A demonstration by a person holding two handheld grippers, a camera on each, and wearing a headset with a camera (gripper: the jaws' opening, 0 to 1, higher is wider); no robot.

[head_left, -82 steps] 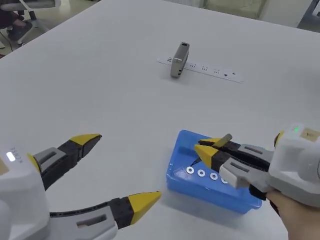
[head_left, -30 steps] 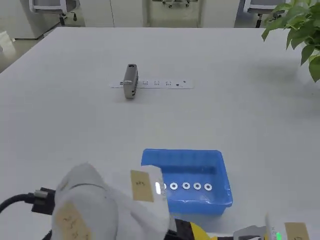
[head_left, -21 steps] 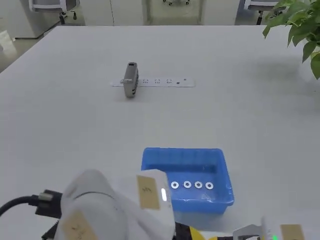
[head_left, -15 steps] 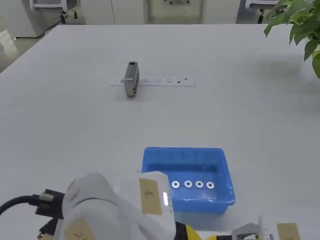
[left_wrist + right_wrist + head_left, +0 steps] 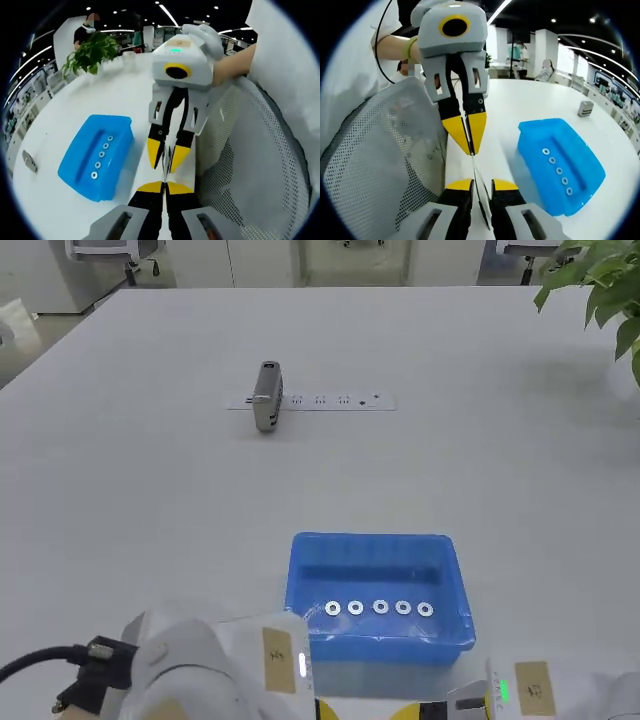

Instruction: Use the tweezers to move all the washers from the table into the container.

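- Washers [image 5: 380,608], five flat metal rings in a row, lie in a blue rectangular plastic container [image 5: 372,540], near.
- Left gripper [image 5: 163,187] and right gripper [image 5: 481,185], jaws narrow, both pinch thin metal tweezers [image 5: 476,172].

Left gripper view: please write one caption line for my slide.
Left gripper and right gripper hold the tweezers between them, beside the blue container with five washers.
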